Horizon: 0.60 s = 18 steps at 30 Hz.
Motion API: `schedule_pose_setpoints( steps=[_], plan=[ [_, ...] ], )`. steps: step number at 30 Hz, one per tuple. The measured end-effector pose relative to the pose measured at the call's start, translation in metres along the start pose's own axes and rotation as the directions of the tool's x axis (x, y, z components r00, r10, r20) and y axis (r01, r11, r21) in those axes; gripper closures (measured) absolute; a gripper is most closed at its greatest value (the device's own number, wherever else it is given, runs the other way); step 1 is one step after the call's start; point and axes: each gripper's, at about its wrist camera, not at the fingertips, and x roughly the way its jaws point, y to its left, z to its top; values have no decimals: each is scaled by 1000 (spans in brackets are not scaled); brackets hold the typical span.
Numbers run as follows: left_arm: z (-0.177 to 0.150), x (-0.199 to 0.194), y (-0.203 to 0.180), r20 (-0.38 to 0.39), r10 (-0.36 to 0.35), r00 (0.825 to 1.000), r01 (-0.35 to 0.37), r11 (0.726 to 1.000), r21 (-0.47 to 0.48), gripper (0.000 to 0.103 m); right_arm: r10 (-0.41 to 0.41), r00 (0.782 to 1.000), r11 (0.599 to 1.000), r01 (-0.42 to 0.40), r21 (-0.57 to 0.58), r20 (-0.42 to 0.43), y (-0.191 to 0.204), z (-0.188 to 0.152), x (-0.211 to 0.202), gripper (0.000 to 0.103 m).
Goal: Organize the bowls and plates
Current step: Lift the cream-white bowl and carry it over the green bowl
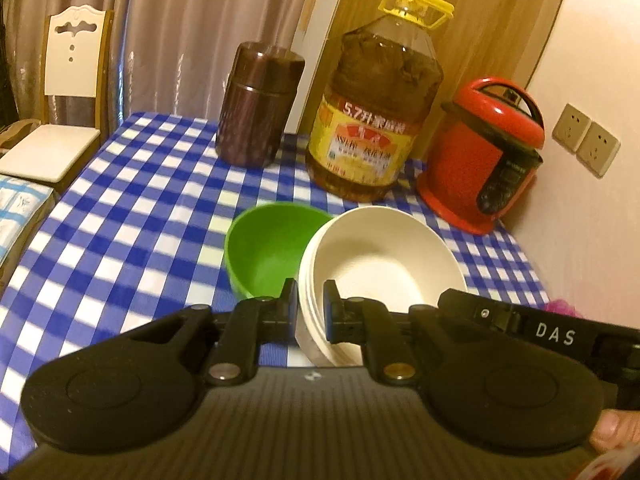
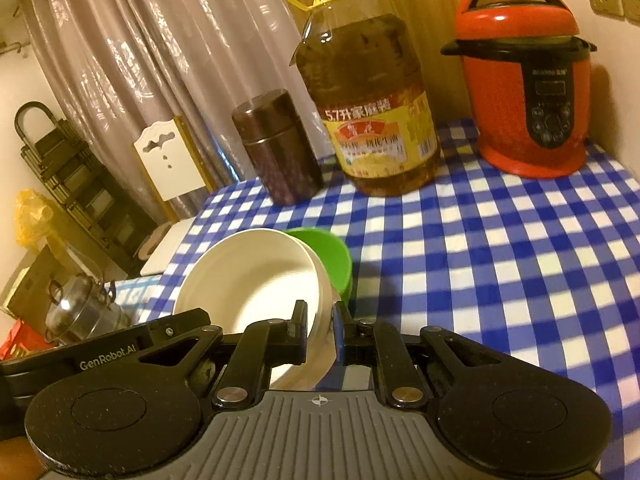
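**Cream bowls pinched on both sides**

Cream-white stacked bowls [image 1: 376, 264] sit low in the centre of both wrist views, tilted, with several nested rims showing along the near edge. The left tongs [image 1: 311, 296] are closed almost fully on the stack's rim at its 9 o'clock side in the left wrist view, one finger inside the top bowl and the other outside. The right tongs [image 2: 321, 316] are likewise nearly shut on the rim at the opposite side, one finger inside and one outside the wall of the stack [image 2: 256, 284]. Each tool's black arm shows at the edge of the other's view.

A green bowl [image 1: 272, 248] stands upright on the surface [image 1: 132, 216], which is covered in a blue-and-white checked cloth. In the left wrist view it is at 10 o'clock from the stack and just beside it; whether they touch cannot be told.

Farther back, toward 12 o'clock, stand a brown canister [image 1: 258, 104], a large oil bottle [image 1: 376, 112] with a yellow cap and handle, and a red pressure cooker [image 1: 484, 156] at 2 o'clock near the wall. A white chair [image 1: 68, 80] stands by the curtains at 10 o'clock, off the surface.
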Motion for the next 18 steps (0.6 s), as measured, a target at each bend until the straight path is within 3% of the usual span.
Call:
schedule_pose_setpoints(
  steps=[18],
  plan=[
    [29, 54, 25, 3, 29, 1000, -29, 999, -45, 92, 5, 1000, 999, -5, -36, -22, -4, 32, 68, 91]
  ],
)
